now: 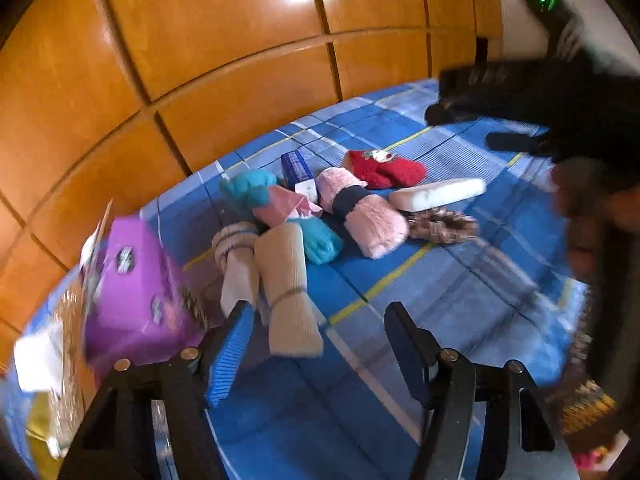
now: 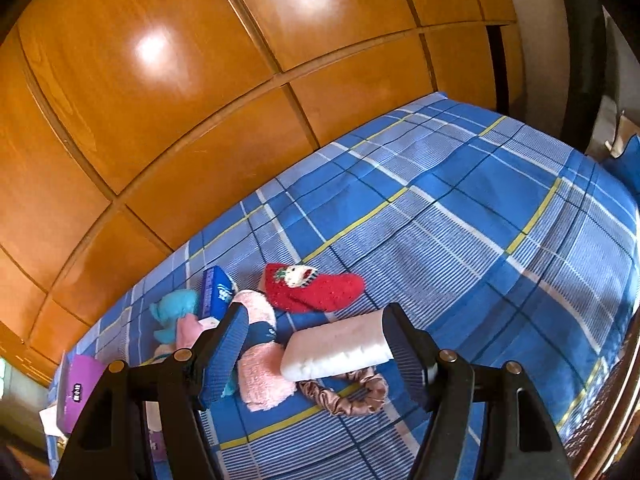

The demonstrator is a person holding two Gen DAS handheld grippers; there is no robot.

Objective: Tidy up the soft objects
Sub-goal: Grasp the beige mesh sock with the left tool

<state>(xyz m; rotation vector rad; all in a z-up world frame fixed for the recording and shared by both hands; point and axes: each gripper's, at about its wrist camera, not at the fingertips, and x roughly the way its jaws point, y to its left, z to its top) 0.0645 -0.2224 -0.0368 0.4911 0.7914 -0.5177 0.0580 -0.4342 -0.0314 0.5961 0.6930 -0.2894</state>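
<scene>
We hold the left tool and right tool with jaws apart and empty above fuzzy socks, a white sponge block and a satin scrunchie heaped on the plaid bed.

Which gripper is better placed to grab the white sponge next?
Right, probably. The right gripper has the white sponge lying between its open fingers. The left gripper faces the cream socks instead, farther from the sponge.
</scene>
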